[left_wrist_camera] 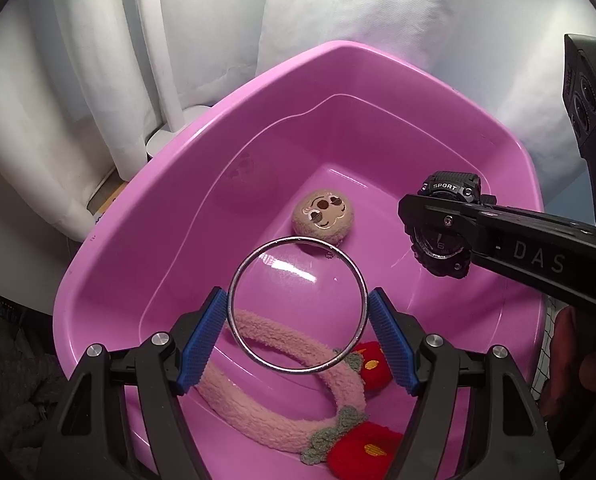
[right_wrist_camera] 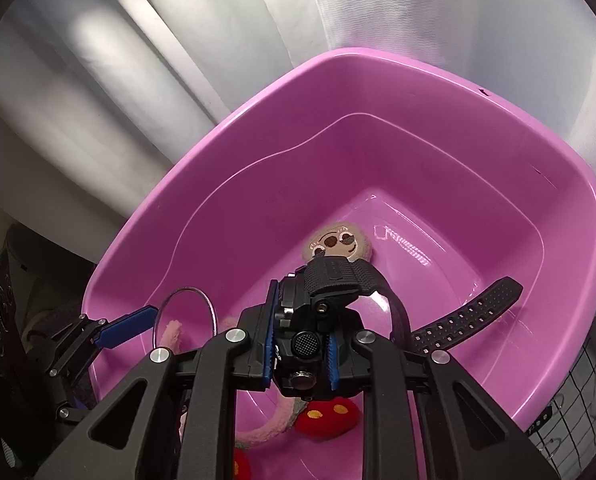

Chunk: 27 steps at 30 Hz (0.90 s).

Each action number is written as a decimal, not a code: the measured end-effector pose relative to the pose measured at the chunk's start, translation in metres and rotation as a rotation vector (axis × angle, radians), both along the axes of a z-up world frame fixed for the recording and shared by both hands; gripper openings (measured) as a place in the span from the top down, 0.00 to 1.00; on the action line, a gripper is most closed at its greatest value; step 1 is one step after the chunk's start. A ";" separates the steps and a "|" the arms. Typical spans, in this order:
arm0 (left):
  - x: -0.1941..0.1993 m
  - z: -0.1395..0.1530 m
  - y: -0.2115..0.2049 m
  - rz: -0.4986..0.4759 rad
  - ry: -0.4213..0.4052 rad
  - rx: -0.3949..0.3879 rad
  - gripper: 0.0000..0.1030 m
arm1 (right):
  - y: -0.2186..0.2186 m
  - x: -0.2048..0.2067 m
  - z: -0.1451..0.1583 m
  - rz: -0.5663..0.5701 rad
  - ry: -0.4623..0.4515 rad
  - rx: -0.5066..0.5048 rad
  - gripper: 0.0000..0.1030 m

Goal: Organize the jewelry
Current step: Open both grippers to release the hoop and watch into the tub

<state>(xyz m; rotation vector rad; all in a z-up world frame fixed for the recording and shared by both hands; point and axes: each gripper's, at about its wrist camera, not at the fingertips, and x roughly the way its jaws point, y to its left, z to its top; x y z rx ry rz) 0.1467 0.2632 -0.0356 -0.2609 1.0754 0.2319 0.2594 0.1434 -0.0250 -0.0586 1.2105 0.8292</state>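
Note:
My left gripper [left_wrist_camera: 298, 298] is shut on a thin silver bangle [left_wrist_camera: 294, 241], one blue pad on each side of the ring, held above a pink plastic basin [left_wrist_camera: 258, 76]. In the right wrist view the bangle [right_wrist_camera: 186, 289] shows at the left beside one blue pad [right_wrist_camera: 128, 326]. My right gripper [right_wrist_camera: 302, 344] is shut on a black sport watch [right_wrist_camera: 331, 276]; the watch's strap trails over the basin [right_wrist_camera: 377, 54]. From the left wrist view the watch [left_wrist_camera: 449, 188] hangs at the right, over the basin's floor.
On the basin floor lie a round plush sloth face [left_wrist_camera: 323, 216], and a pink fuzzy headband [left_wrist_camera: 282, 340] with red strawberries [left_wrist_camera: 361, 456]. White cloth [left_wrist_camera: 377, 8] hangs behind the basin. A wire basket [right_wrist_camera: 569, 420] stands at the basin's right.

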 end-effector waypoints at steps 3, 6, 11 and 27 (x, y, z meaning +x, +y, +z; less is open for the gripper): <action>0.003 0.000 0.002 0.000 0.006 -0.004 0.32 | 0.003 0.002 -0.006 -0.001 0.022 -0.026 0.81; 0.005 -0.002 0.002 -0.003 0.021 -0.004 0.32 | 0.005 0.005 -0.012 -0.001 0.038 -0.043 0.81; 0.006 -0.006 0.002 0.002 0.051 -0.006 0.31 | 0.011 0.010 -0.020 -0.007 0.053 -0.064 0.81; 0.000 -0.009 -0.005 0.009 0.073 0.054 0.15 | 0.006 0.007 -0.019 -0.031 0.038 -0.076 0.67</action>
